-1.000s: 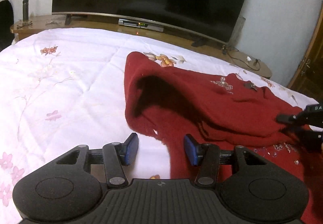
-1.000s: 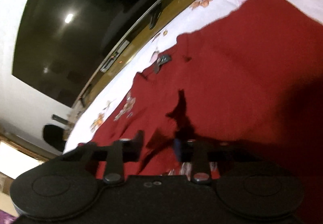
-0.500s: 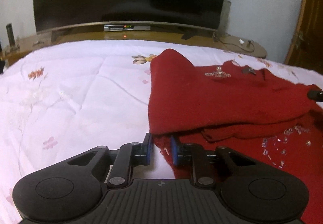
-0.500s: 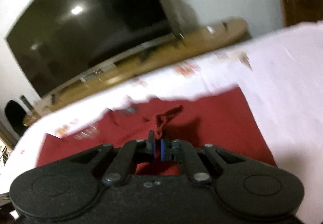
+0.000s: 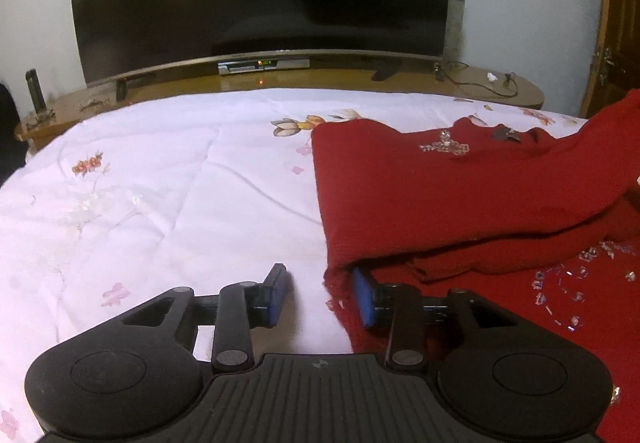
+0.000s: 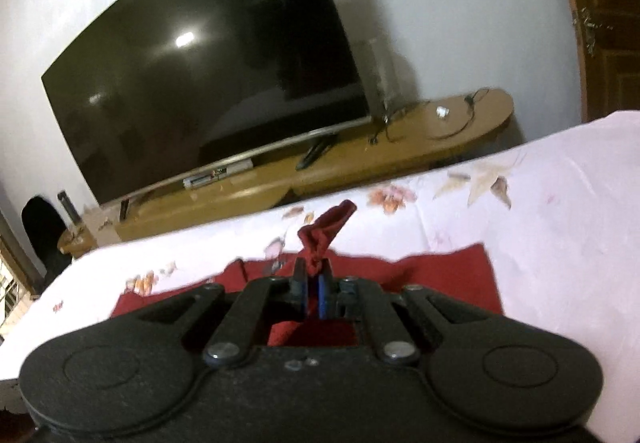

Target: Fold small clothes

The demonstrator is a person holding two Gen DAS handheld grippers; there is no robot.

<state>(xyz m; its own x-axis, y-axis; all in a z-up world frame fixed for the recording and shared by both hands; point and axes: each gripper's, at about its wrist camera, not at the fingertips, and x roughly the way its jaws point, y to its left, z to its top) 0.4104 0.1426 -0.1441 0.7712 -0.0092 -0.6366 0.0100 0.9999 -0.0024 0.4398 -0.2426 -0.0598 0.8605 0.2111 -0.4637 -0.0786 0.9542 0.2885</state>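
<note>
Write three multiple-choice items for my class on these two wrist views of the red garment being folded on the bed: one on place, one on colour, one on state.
1. Where does the red garment lie?
A. on the flowered bedspread
B. on the wooden TV shelf
C. on the floor

2. What colour are the pads on the left gripper fingers?
A. yellow
B. blue
C. white

3. What is the right gripper doing?
A. standing wide open
B. pinching a bunch of red cloth
C. holding a remote

Key: 1 A, the garment is spread on the bedspread. 2 B, both pads show blue. 3 B, red fabric sticks up from between its closed fingers.
</note>
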